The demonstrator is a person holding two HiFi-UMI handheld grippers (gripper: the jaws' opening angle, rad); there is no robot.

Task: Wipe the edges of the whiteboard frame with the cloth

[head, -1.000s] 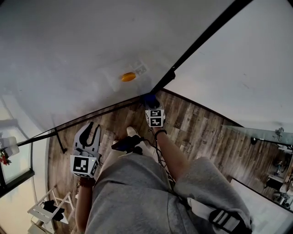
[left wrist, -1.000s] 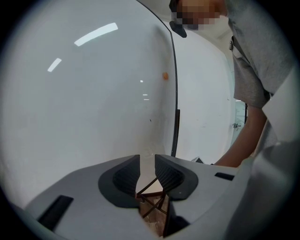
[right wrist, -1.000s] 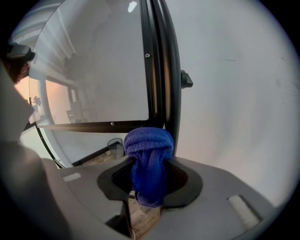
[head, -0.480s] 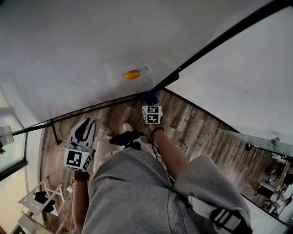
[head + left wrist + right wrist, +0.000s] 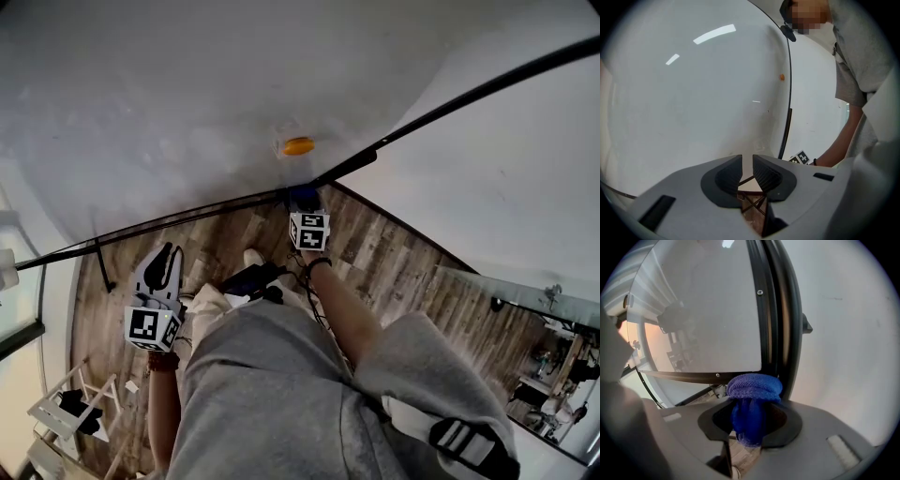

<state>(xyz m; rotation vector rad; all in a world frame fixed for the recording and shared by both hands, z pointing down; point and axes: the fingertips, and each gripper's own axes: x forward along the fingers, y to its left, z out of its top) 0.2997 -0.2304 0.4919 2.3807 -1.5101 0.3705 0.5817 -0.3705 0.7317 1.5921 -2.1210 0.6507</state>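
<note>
You have the blue knitted cloth (image 5: 752,390) clamped in your right gripper (image 5: 750,420), its bunched top pressed against the black whiteboard frame (image 5: 776,310) right at the lower right corner, where the bottom rail meets the upright edge. From here I judge the wiping to be mid-course at best: nothing on the frame shows which stretches are done, and both the bottom rail running off to the left and the upright rising away from the corner look like work to cover. Your right arm reaches far forward and down, close to the wooden plank floor (image 5: 394,253). Your left gripper (image 5: 747,164) hangs low at the left, near the bottom rail and aimed at the board, touching nothing; its jaws have just been closing to a narrow gap with nothing between them.
</note>
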